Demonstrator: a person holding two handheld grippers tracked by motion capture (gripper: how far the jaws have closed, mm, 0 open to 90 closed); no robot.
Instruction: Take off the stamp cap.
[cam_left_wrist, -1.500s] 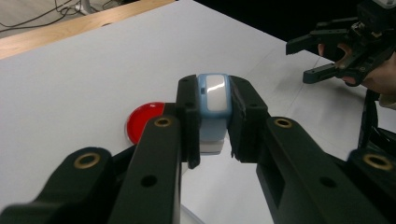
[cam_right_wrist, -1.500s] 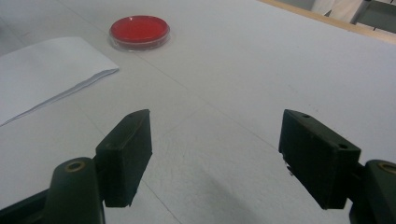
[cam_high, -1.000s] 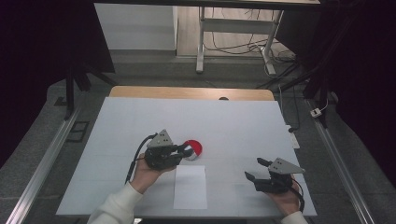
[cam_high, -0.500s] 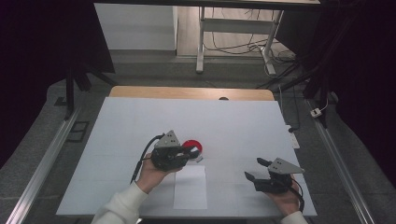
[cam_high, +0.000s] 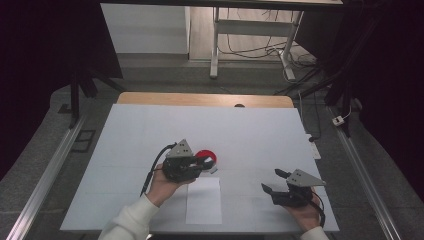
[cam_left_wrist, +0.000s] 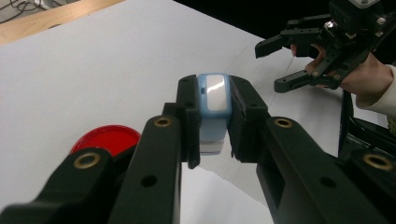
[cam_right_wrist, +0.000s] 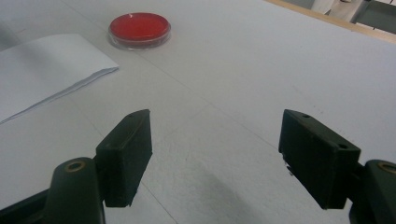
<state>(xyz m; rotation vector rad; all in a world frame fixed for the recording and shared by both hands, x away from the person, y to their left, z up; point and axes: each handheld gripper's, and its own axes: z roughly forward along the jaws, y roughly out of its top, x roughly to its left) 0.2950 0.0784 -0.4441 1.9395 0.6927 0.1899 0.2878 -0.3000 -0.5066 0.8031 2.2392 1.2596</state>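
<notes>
Gripping: the left gripper (cam_left_wrist: 212, 140) is clamping a small light-blue block (cam_left_wrist: 213, 107) between its two black jaws, the pads pressing on both of its sides.
Block: it is sitting upright in the grip, glossy top face catching the light, a paler white part showing at its lower end; what sort of thing it is I cannot quite tell from here.
Block's place: it is hanging just above the white table (cam_high: 250, 130), at the near edge of the red dish (cam_high: 205, 156) and just beyond the far end of the paper sheet (cam_high: 203, 199) in the high view.
Left hand: it is holding its gripper (cam_high: 186, 163) left of the table's middle, the grey plate on top and the cable trailing back along the sleeve.
Right gripper: its jaws are standing wide apart in the right gripper view (cam_right_wrist: 215, 154), with bare table between them.
Right hand: it is keeping low near the table's front right corner (cam_high: 280, 187), well apart from the left one.
Red dish: it is lying flat on the table (cam_right_wrist: 139, 26), a round shallow thing with a clear rim, just beside the folded white paper (cam_right_wrist: 42, 70).
Across the table: the left gripper view is catching the other gripper (cam_left_wrist: 299, 60) farther off, jaws spread.
</notes>
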